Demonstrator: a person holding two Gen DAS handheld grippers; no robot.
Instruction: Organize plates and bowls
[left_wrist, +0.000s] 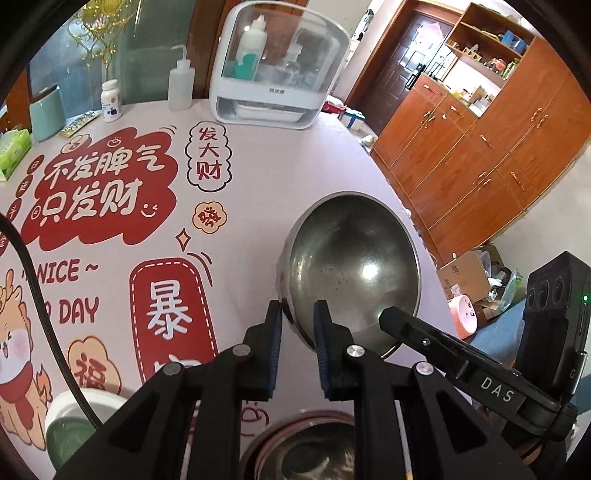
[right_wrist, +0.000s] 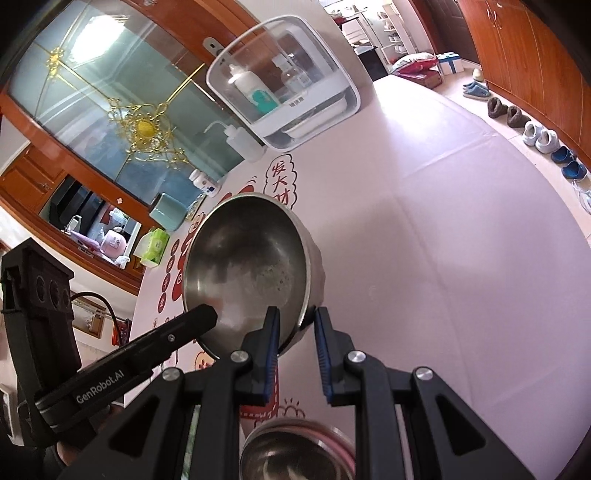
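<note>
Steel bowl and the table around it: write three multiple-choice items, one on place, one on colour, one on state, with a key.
1. Where do the two hand-held grippers hold the steel bowl?
A. On opposite sides of its rim
B. Both on one side
C. Underneath it

2. What colour is the cap of the pill bottle at the table's far edge?
A. Red
B. White
C. Black

3. What is inside the steel bowl?
A. Nothing
B. A spoon
C. A plate

Key: 1 A, the left hand-held gripper clamps one side of the rim, the right hand-held gripper the other. 2 B, the cap is white. 3 A, only bare metal with glare.
</note>
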